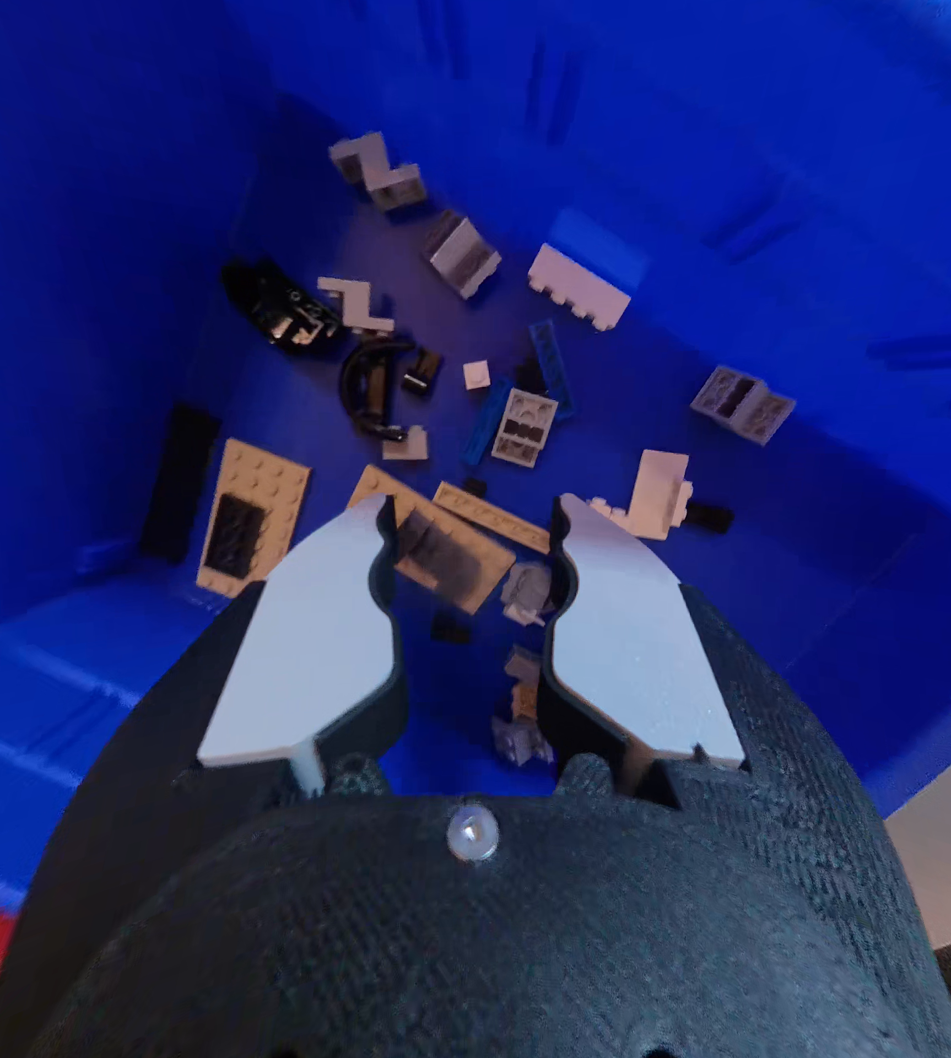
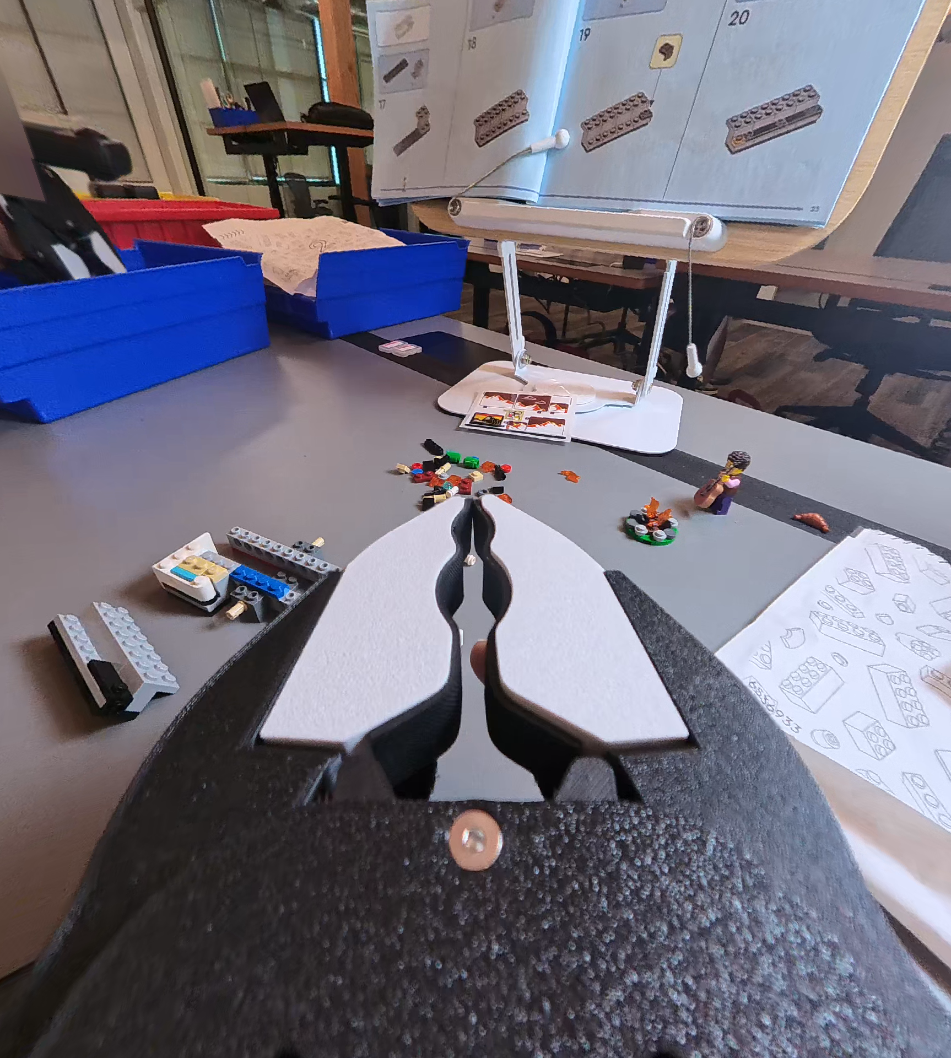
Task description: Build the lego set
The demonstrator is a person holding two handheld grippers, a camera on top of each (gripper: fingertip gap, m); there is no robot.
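- Left wrist view: the left gripper [image 1: 470, 506] reaches down into a blue plastic bin [image 1: 691, 143], its two white, wavy-edged fingers spread wide with nothing between them.
- The gripper body is black with a coarse, layered printed texture.
- Loose lego pieces lie scattered on the bin floor: a tan studded plate [image 1: 258, 512] bearing a black insert at the left, a second tan plate [image 1: 444, 549] just below the fingertips, a white studded brick [image 1: 579, 286] near the far wall, grey hollow bricks, thin blue strips [image 1: 550, 366] and a curved black arch piece [image 1: 367, 389].
- A small grey piece [image 1: 527, 589] sits close beside the inner edge of the right-hand finger; contact cannot be told.
- Right wrist view: the right gripper [image 2: 474, 501] hovers over a smooth grey table [image 2: 233, 458], fingertips nearly touching and only a narrow wavy slit between them; nothing visibly gripped.
- At the left lie a partly built white, blue and grey lego assembly [image 2: 238, 575] and a grey studded angled section [image 2: 115, 658].
- Ahead sits a heap of tiny coloured pieces [image 2: 453, 472], with a campfire build [image 2: 652, 521] and a minifigure [image 2: 722, 484] to the right.
- An open instruction booklet [image 2: 633, 97] rests on a white stand [image 2: 565, 412].
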